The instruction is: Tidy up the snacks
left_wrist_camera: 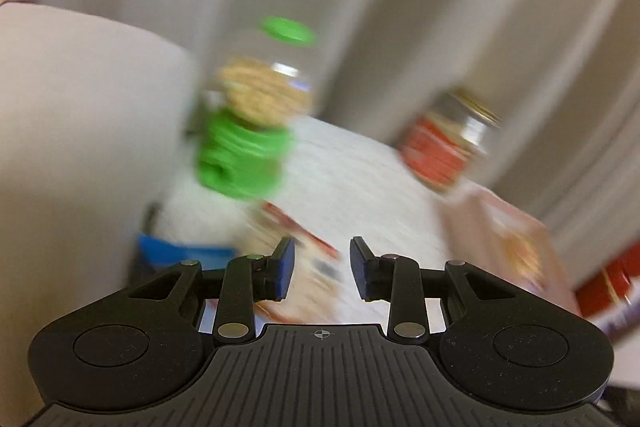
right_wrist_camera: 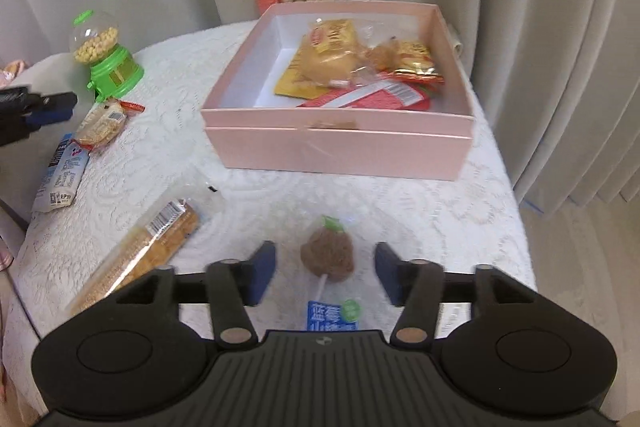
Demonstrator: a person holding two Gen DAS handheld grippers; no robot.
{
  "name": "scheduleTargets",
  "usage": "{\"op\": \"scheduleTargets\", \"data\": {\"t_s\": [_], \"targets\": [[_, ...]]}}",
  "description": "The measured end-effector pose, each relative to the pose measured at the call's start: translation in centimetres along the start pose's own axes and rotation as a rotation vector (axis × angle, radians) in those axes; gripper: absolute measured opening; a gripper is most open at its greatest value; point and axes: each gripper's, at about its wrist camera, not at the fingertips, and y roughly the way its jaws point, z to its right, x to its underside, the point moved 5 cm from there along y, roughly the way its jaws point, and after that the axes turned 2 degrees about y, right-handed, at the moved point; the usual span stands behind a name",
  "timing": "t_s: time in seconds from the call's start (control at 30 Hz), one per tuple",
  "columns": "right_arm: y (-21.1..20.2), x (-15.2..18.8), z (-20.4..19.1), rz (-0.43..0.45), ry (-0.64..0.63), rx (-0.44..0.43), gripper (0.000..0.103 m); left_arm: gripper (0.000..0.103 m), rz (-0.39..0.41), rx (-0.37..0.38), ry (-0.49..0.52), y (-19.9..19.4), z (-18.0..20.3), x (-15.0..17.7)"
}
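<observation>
While straddling brown lollipop (right_wrist_camera: 327, 257) on counter (right_wrist_camera: 460, 227), right hand-held gripper (right_wrist_camera: 325, 275) wide, pads clear, lined up for grab toward pink box (right_wrist_camera: 340, 143); left hand-held gripper (left_wrist_camera: 322, 269) part-open, empty.

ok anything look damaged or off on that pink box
Yes: the near wall of the pink box has a scuffed brownish patch on its top edge and a thin crease running down from it, like torn or worn cardboard. Otherwise the box sits flat on the table, with its snack packets heaped toward the right side.

Green dispenser (left_wrist_camera: 248, 131) motion-blurred
</observation>
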Motion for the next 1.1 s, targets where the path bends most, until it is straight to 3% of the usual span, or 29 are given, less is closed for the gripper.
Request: {"op": "scheduleTargets", "data": {"t_s": [0.2,0.27,0.43,0.57,0.67,0.83,0.93,1.0,1.1], "targets": [[0.1,0.3,2.4,0.103,-0.026,0.115,0.059,0.035,-0.077,-0.113,0.016,4.0,-1.2,-0.5],[0.1,0.3,3.7,0.128,-0.006,0.146,0.059,0.035,-0.126,-0.112,0.014,5.0,-1.3,0.2],[-0.6,0.2,8.0,0.177,0.076,0.217,0.059,0.037,-0.206,0.016,-0.029,4.8,-0.6,2.8],[-2.0,-0.3,10.4,0.241,0.003,0.393,0.059,0.036,-0.282,0.116,0.072,4.1,3.4,6.4],[-3.0,-1.0,10.8,0.279,-0.056,0.441,0.060,0.036,-0.300,0.147,0.093,4.6,6.0,8.2],[-3.2,-1.2,9.8,0.284,-0.097,0.409,0.066,0.035,-0.181,0.108,-0.008,4.5,6.8,7.6],[-2.6,-0.4,9.1,0.261,-0.064,0.293,0.067,0.035,-0.123,0.146,0.002,2.1,6.4,6.3],[-1.7,-0.2,8.1,0.237,-0.023,0.189,0.067,0.035,-0.069,0.080,0.028,0.3,5.2,5.2],[-0.9,-1.1,4.4,0.234,-0.049,0.062,0.067,0.035,-0.045,-0.111,0.118,-1.8,3.5,4.9]]}}
